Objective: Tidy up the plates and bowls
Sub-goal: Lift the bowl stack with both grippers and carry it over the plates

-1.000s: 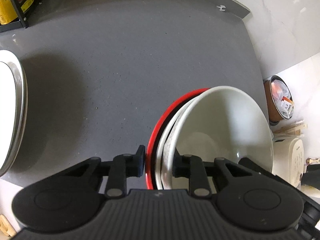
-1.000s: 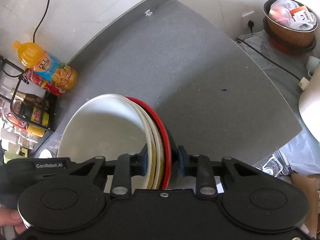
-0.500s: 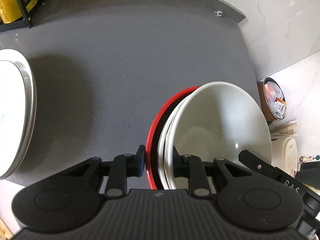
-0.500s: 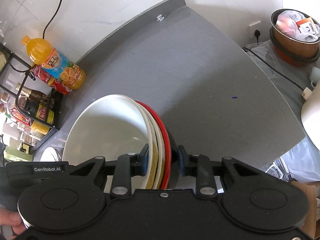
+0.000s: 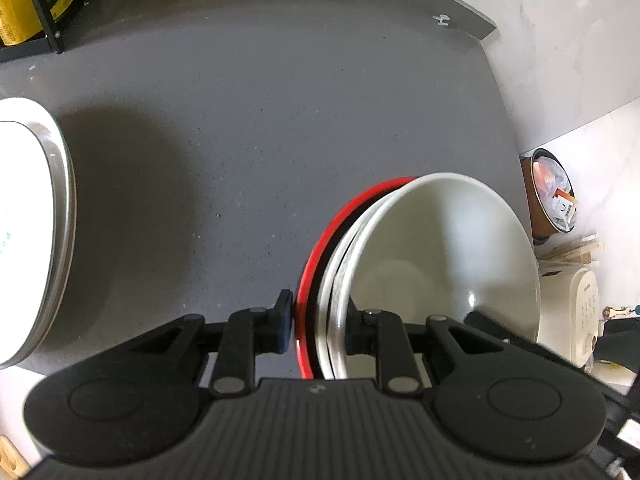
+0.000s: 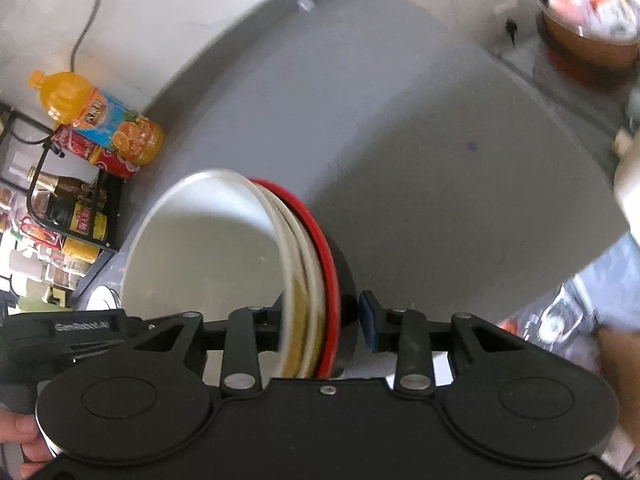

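Nested bowl stack [image 5: 440, 264], assembled, rests low on the grey table [image 5: 280, 120]: left tongs [image 5: 318, 326] clench its rim, right tongs [image 6: 320, 320] have just been opening, one pad now clear; the large white plate [image 5: 24, 232] at far left awaits.

Glossy glazed ceramic is seen on the white bowl [image 5: 448, 264]; the grey countertop [image 5: 248, 128] is matt, finely speckled; the plate rim [image 5: 60, 184] is brushed metal.

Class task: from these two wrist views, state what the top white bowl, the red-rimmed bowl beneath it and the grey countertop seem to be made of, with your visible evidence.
White bowl: probably glazed ceramic; smooth, glossy, soft highlights, though melamine is possible.
Red-rimmed bowl: glossy red rim, black outside; looks like lacquer-style plastic or melamine, uncertain.
Grey countertop: matte, finely speckled; likely stone composite or laminate.
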Tool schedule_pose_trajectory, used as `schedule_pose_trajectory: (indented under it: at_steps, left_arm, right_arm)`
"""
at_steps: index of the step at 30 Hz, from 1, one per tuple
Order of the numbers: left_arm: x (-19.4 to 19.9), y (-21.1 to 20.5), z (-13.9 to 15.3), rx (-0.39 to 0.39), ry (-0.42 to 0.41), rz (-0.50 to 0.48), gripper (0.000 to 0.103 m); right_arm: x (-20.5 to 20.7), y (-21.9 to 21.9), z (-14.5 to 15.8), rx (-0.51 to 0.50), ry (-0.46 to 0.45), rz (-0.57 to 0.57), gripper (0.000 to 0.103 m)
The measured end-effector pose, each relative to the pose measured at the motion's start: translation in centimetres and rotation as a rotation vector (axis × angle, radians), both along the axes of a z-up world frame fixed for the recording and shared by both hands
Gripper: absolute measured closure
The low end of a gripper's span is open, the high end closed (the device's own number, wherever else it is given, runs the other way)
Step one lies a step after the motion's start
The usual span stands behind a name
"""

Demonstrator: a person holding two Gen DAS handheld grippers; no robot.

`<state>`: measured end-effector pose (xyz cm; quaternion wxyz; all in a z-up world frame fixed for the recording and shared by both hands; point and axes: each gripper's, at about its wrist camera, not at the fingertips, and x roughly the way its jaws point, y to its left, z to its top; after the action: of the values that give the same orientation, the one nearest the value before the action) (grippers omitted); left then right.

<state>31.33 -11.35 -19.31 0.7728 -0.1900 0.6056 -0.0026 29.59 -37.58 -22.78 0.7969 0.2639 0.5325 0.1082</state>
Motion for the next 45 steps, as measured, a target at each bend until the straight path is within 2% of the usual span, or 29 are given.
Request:
schedule_pose_trajectory:
  at_steps: [5,7,10,19,34,45]
  left_arm:
    - [0.3,0.2,-0.3,-0.009,0.009,0.010,0.082]
    - [0.1,0.0,-0.2,0.003,-0.002,-0.023,0.082]
    - [-0.1,0.2,-0.4,-0.033,0.008,-0.023,0.082]
    - [-0.4,1.5,0.7,-0.026,-0.055,-0.004,0.082]
    - [-1.9,8.9,4.8,-0.006,-0.119,0.089,0.081]
    - [-4.4,16.5,6.5,0.006,-0.131,0.167,0.081]
  right_arm:
    - [-0.4,0.5,0.2,-0.012,-0.005,-0.010,0.071]
    - [-0.3,0.3,0.5,-0.015,-0.011,-0.016,0.071]
    - [-0.1,0.6,1.4,-0.029,-0.037,-0.008,0.071]
    - [0.4,2.1,3.3,-0.009,-0.082,0.025,0.070]
    - [1.6,9.6,6.6,0.012,-0.131,0.137,0.070]
    - [1.3,17.0,8.0,0.018,-0.140,0.224,0.071]
